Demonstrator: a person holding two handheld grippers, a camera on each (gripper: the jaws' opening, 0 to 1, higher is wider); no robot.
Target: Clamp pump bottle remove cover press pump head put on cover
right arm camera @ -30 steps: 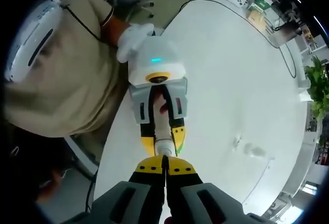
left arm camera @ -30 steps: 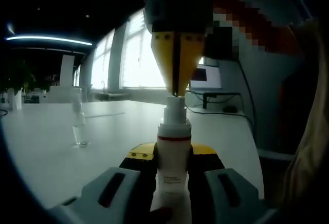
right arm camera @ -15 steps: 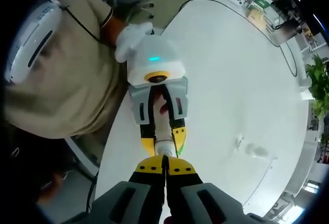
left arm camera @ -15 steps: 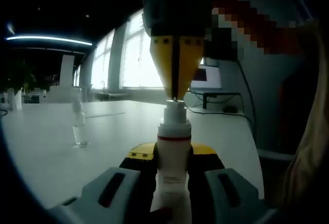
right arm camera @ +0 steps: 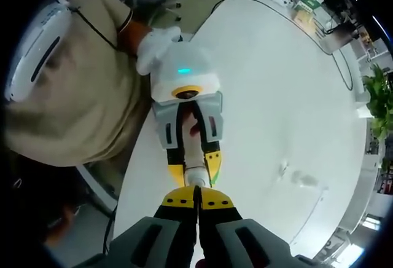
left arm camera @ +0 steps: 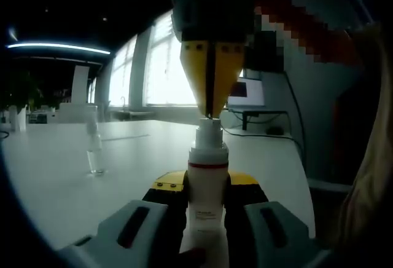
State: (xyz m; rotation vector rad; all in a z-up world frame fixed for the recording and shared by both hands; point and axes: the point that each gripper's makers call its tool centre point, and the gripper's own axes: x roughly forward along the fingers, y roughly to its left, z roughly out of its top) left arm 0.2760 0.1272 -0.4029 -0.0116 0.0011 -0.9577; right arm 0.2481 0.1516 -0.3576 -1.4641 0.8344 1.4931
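Fingers of the left gripper (left arm camera: pixel 206 209) clenched on the white pump bottle (left arm camera: pixel 207 185), one finger on each side of its body, holding it upright over the near edge of the white table (left arm camera: pixel 55 188). A red band rings the bottle's shoulder; the pump head (left arm camera: pixel 209 134) sticks up bare above it, no cover on.

Right gripper (left arm camera: pixel 211 117) comes down from above in the left gripper view, its yellow fingers pressed together to a narrow tip that sits right on top of the pump head. Nothing is held between them; they are closed on themselves and touching the head.

Right gripper view looks straight down: its own yellow fingers (right arm camera: pixel 198 201) meet at a closed seam, and the round white top of the pump head (right arm camera: pixel 196 176) lies just past the tip. Below it the left gripper (right arm camera: pixel 195 165) shows as a white housing with a green light, its yellow-tipped fingers flanking the bottle.

A clear cover (left arm camera: pixel 94 151) stands upright on the table, well apart from the bottle, off to the left in the left gripper view. In the right gripper view it is a faint clear shape (right arm camera: pixel 284 169) on the tabletop.

A person in a beige top (right arm camera: pixel 73 96) stands at the table's edge, gloved hand (right arm camera: pixel 153 43) behind the left gripper. A green plant (right arm camera: pixel 379 105) is at the far side.
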